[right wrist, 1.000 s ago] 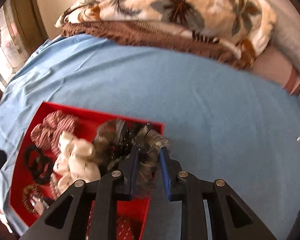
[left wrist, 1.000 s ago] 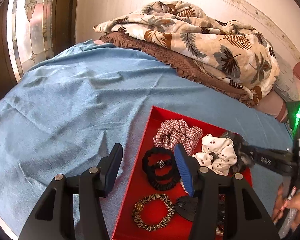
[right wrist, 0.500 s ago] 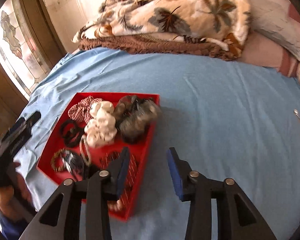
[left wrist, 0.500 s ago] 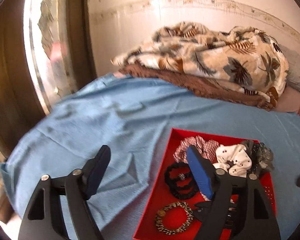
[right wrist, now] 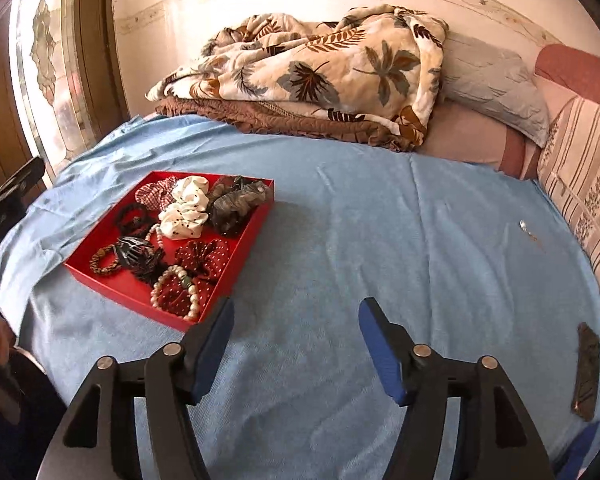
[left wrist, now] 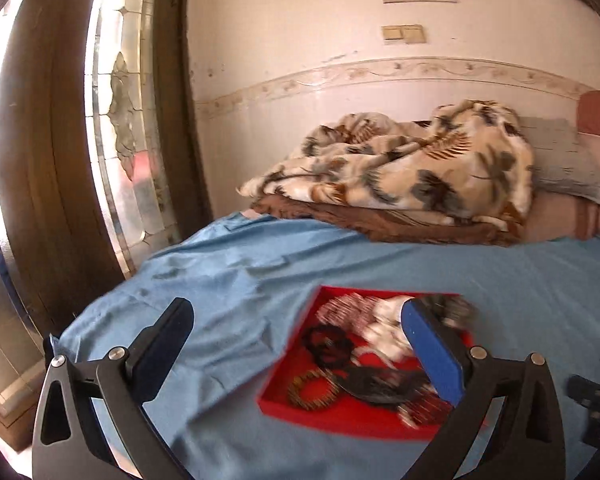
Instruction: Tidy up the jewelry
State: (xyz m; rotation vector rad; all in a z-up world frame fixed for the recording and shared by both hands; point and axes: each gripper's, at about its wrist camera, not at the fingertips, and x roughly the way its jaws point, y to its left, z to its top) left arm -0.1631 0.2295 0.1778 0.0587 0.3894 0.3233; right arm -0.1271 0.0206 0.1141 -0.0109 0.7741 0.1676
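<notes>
Now my left gripper (left wrist: 296, 344) hangs with its jaws spread wide and empty, above the near-left corner of the red tray (right wrist: 244, 256). My right gripper (right wrist: 296, 344) is parted and empty too, over bare blue sheet (right wrist: 380, 240) just right of the tray's near corner.

Every scrunchie and bracelet I can see lies inside the tray: checked scrunchie (right wrist: 152, 194), white scrunchie (right wrist: 186, 210), grey scrunchie (right wrist: 236, 204) along its far side, pearl bracelet (right wrist: 176, 292) at its near corner.

I judge the risk is a careless swing knocking the light tray on the soft sheet and spilling it.

Well right of the tray, a small shiny trinket (right wrist: 523, 225) lies on the sheet, perhaps missed. Nothing blocks the way there. Beyond the tray sits a leaf-print blanket (right wrist: 320, 64).
</notes>
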